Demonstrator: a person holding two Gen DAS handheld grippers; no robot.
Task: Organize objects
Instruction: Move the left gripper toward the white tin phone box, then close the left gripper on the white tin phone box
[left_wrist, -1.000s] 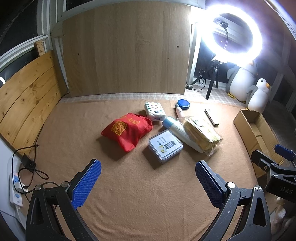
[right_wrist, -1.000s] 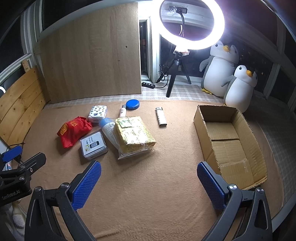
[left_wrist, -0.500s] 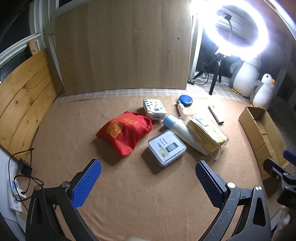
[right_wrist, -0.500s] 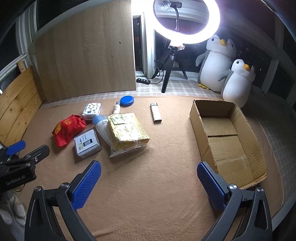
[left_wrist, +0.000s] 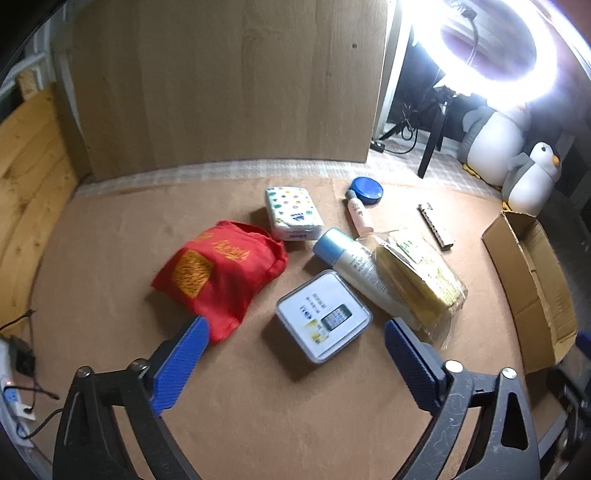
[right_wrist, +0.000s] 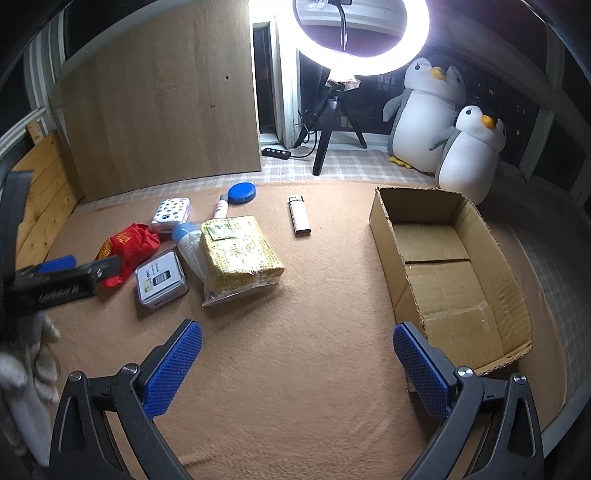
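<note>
Loose objects lie on the brown mat: a red pouch (left_wrist: 221, 273), a square white tin (left_wrist: 323, 320), a dotted tissue pack (left_wrist: 293, 212), a blue-capped bottle (left_wrist: 364, 271), a yellow packet in clear wrap (left_wrist: 419, 282), a small tube (left_wrist: 358, 214), a blue round lid (left_wrist: 366, 189) and a lighter (right_wrist: 299, 219). My left gripper (left_wrist: 297, 369) is open and empty, just in front of the tin and pouch. My right gripper (right_wrist: 297, 369) is open and empty over bare mat, left of the open cardboard box (right_wrist: 443, 273).
A ring light on a tripod (right_wrist: 332, 122) and two plush penguins (right_wrist: 443, 122) stand behind the mat. A wooden board (left_wrist: 229, 85) leans at the back. A power strip and cables (left_wrist: 18, 387) lie at the far left.
My left gripper has moved forward toward the red pouch and white tin, which now look larger and closer. The right gripper has shifted slightly; both stay open.
</note>
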